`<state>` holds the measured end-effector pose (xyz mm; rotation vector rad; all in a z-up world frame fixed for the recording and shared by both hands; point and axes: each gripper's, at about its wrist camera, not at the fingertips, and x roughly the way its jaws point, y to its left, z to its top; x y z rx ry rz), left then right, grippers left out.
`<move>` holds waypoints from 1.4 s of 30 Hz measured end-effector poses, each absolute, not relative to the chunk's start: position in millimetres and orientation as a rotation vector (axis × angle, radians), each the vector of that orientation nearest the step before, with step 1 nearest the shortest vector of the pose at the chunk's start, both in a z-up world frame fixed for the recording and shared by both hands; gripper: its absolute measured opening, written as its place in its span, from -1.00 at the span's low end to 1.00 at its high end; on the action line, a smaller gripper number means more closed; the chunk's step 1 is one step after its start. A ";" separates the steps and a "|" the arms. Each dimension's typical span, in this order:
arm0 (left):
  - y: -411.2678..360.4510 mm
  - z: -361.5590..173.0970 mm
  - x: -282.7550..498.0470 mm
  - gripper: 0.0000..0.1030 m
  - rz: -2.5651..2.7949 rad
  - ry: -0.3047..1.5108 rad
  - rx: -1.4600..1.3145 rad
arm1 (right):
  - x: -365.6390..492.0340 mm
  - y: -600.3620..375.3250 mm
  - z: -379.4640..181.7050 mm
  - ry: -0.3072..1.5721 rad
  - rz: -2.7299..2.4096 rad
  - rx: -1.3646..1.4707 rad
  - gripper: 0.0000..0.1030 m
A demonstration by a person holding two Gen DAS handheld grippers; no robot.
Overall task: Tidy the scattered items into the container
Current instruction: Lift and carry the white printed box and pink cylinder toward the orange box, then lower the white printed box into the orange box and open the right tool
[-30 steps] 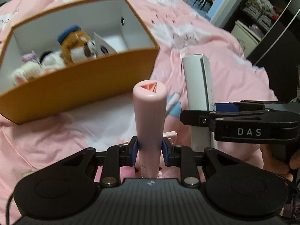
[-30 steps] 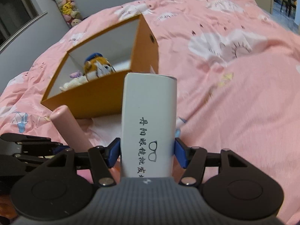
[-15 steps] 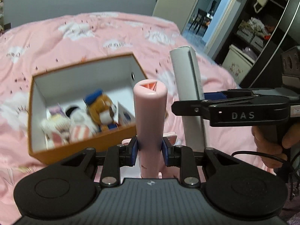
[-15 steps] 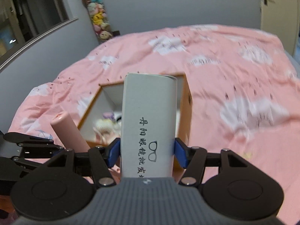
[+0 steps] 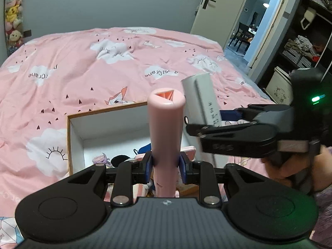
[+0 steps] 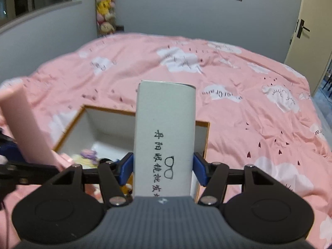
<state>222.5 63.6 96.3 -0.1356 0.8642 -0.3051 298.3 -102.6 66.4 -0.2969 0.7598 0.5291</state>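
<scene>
The left tongs are closed narrowly on a pale pink cylindrical case, its blue pads pressing both sides near the lower end, so the case stands up over the open top of the orange-rimmed cardboard box with white inner walls. The right tongs are spread wide and clamp a white cardboard glasses box printed with black characters and a spectacles drawing, which also stands upright above the container, near its right wall.

The two held items are close together side by side, the white box just to the right of the pink case in the left wrist view, with only a thin gap between them.

Inside the container, soft toys lie against the near end; the far half of its white floor is bare. Its rim is unobstructed on the far and left sides.

The container sits on a pink cloud-print bedspread, which stretches wide and open beyond it. At the right a person's hand holds the right tool's handle
</scene>
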 end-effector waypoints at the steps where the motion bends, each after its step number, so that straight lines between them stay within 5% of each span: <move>1: 64.3 93.4 226.1 -0.41 -0.295 0.871 -0.127 | 303.0 -99.1 60.5 0.777 0.522 -0.298 0.22; 20: 88.8 72.6 238.5 -0.41 -0.280 0.898 -0.179 | 342.4 -62.8 -11.5 1.100 0.353 -0.420 0.22; 39: 90.8 66.9 237.7 -0.41 -0.279 0.910 -0.201 | 339.0 -55.4 -20.3 1.174 0.342 -0.526 0.25; 42: 91.0 66.1 238.0 -0.41 -0.278 0.913 -0.208 | 340.0 -59.7 -19.9 1.184 0.340 -0.529 0.11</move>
